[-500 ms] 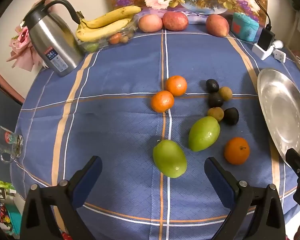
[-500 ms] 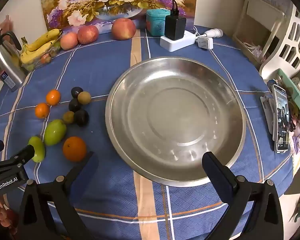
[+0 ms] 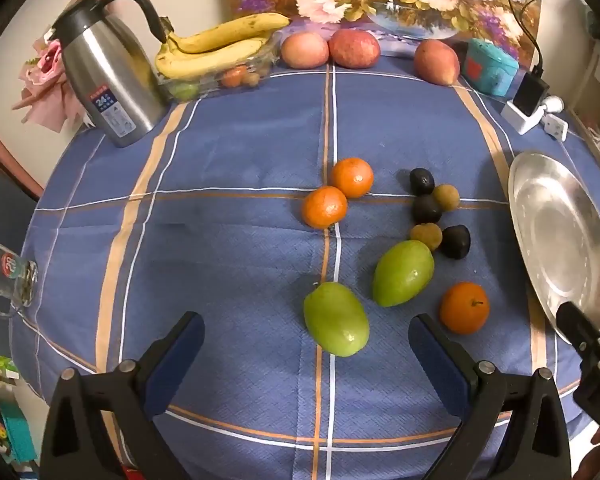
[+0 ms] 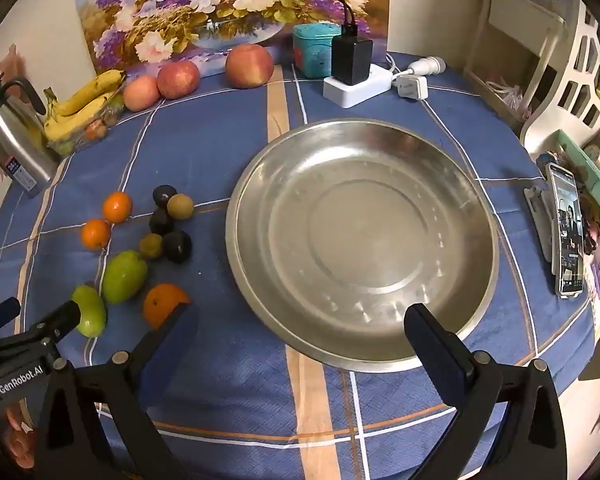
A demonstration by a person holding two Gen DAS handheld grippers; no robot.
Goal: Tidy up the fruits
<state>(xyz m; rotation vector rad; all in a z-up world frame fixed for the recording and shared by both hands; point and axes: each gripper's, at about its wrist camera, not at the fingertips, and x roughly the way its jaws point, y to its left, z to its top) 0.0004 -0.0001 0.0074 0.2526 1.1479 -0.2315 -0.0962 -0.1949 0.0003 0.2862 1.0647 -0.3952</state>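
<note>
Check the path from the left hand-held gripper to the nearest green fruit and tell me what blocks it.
Nothing visible blocks it. The left hand-held gripper is open, and the nearest green fruit lies just ahead of its fingertips on bare tablecloth. The second green fruit and an orange lie off to the right, apart from it.

— How many fruits do I have on the cloth in front of me?

— I count three oranges: two touching (image 3: 351, 177) (image 3: 325, 207) and one alone near the plate (image 3: 464, 308). Two green mangoes (image 3: 336, 319) (image 3: 403, 273). Three dark small fruits (image 3: 421, 181) (image 3: 427, 209) (image 3: 455, 241) and two brownish small ones (image 3: 446, 197) (image 3: 426, 236).

— And at the back?

— Three reddish round fruits (image 3: 304, 50) (image 3: 354, 48) (image 3: 437, 61), and one bunch of bananas (image 3: 220, 50); I see at least three bananas, the exact number I cannot tell.

— Other things?

— One steel plate (image 4: 476, 216), one kettle (image 3: 104, 80), one phone (image 4: 566, 232).
</note>
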